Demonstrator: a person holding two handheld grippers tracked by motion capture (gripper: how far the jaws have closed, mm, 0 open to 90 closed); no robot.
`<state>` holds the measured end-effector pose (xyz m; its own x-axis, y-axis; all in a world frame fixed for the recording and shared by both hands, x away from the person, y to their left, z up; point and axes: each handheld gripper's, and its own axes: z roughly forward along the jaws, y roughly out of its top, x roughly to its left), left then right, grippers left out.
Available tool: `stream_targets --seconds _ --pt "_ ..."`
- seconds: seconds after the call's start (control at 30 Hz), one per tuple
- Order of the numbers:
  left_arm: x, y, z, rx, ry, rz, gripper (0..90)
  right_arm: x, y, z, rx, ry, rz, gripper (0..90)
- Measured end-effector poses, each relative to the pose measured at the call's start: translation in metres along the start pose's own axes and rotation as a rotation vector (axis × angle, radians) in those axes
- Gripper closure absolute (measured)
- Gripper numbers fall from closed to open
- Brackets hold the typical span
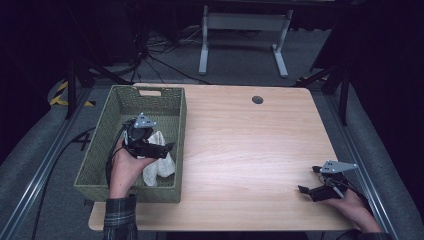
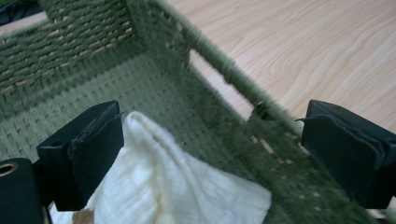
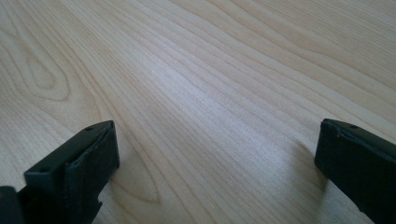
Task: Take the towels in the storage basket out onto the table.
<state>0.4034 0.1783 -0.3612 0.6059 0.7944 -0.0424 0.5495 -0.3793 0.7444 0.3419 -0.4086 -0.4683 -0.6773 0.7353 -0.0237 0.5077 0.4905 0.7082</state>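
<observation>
From above, the left gripper (image 1: 162, 146) hovers inside the green basket (image 1: 100, 150) over the white cloth (image 1: 159, 167). Its own view: jaws spread, seemingly straddling the basket wall. Right gripper (image 3: 215, 163): jaws apart above bare table (image 3: 210, 70).

In the high view the room is dark all around, and the wooden surface (image 1: 250, 145) is the only bright part, lit from above. The picture is a little soft and grainy. In the left gripper view the green basket (image 2: 219, 70) wall close to the camera is blurry, and the white cloth (image 2: 177, 186) is bright and looks sharper. In the right gripper view a pale shine runs across the wood, and the black fingers (image 3: 84, 158) drop soft shadows beside them.
</observation>
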Motion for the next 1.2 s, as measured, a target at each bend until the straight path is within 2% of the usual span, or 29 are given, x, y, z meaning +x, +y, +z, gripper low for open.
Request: stream_targets --seconds 0.07,0.13,0.27,0.3,0.47,0.6,0.83,0.9,0.93,1.0,1.2 --pt "0.004 -0.002 0.003 0.012 0.027 0.006 6.2 0.001 0.0 -0.001 0.001 0.0 0.003 0.1" --pt "0.007 -0.005 0.004 0.031 0.035 0.0 6.3 0.001 -0.001 -0.001 0.002 0.002 -0.001 0.1" --pt "0.012 -0.011 0.01 0.047 0.025 0.007 6.9 0.002 -0.001 -0.001 0.003 0.001 0.001 0.1" --pt "0.013 -0.013 0.014 0.052 0.021 -0.012 7.0 0.002 -0.001 -0.001 0.001 0.001 0.001 0.1" --pt "0.017 -0.022 0.027 0.094 0.028 -0.032 7.0 0.002 -0.001 -0.001 0.001 0.001 -0.002 0.1" --pt "0.019 -0.025 0.032 0.13 0.049 -0.048 7.3 0.002 -0.001 -0.001 0.002 0.006 -0.002 0.1" --pt "0.025 -0.026 0.036 0.155 0.069 -0.084 7.9 0.003 -0.002 -0.002 -0.001 0.008 -0.01 0.2" --pt "0.025 -0.027 0.038 0.166 0.063 -0.091 8.1 0.004 -0.003 -0.003 0.0 0.007 -0.008 0.2" --pt "0.025 -0.028 0.039 0.174 0.062 -0.098 8.8 0.004 -0.003 -0.003 0.0 0.007 -0.009 0.2" --pt "0.025 -0.028 0.041 0.198 0.084 -0.093 10.2 0.004 -0.003 -0.003 -0.001 0.007 -0.008 0.2" --pt "0.026 -0.029 0.043 0.238 0.069 -0.114 16.9 0.003 -0.002 -0.002 0.0 0.008 -0.009 0.2"
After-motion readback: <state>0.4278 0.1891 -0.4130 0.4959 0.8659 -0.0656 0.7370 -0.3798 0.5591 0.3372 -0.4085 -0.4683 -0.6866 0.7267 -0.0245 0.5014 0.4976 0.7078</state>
